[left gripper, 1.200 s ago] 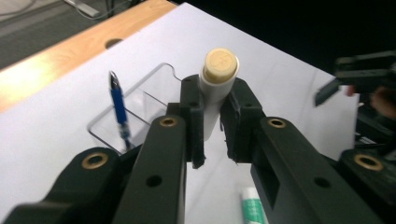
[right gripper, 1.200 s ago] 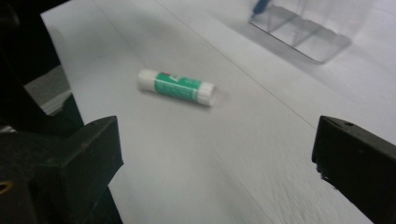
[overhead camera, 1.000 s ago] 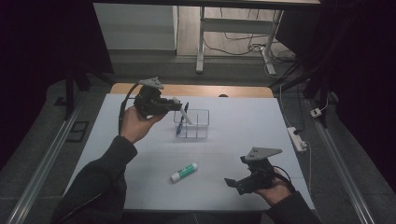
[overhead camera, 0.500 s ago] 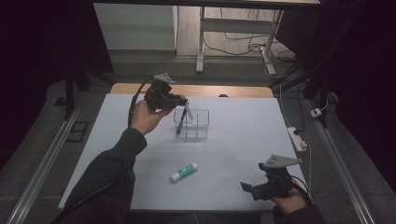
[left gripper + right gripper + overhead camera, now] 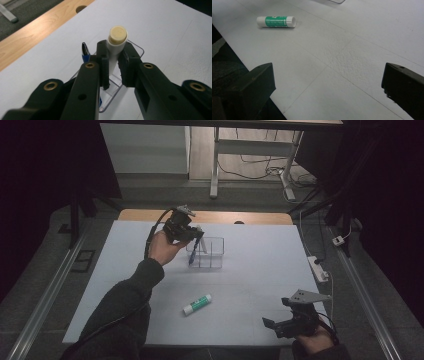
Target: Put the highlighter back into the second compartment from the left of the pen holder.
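Three cameras: one fixed overhead, one riding on each gripper.

The high view looks forward and down from the person's side, far enough off to take in the whole white table [image 5: 260, 270], its wooden far edge and the floor beyond. The left gripper view sits close behind its own jaws, looking down along them at the clear organizer [image 5: 112, 82] near the table's far edge, with the white tube [image 5: 116, 42] clamped between them and a blue pen [image 5: 85, 51] beside it; the high view shares this spot, organizer [image 5: 212, 252] included. The right gripper view looks low across the near edge toward the glue stick [image 5: 275, 21], which the high view [image 5: 197, 304] also shows.
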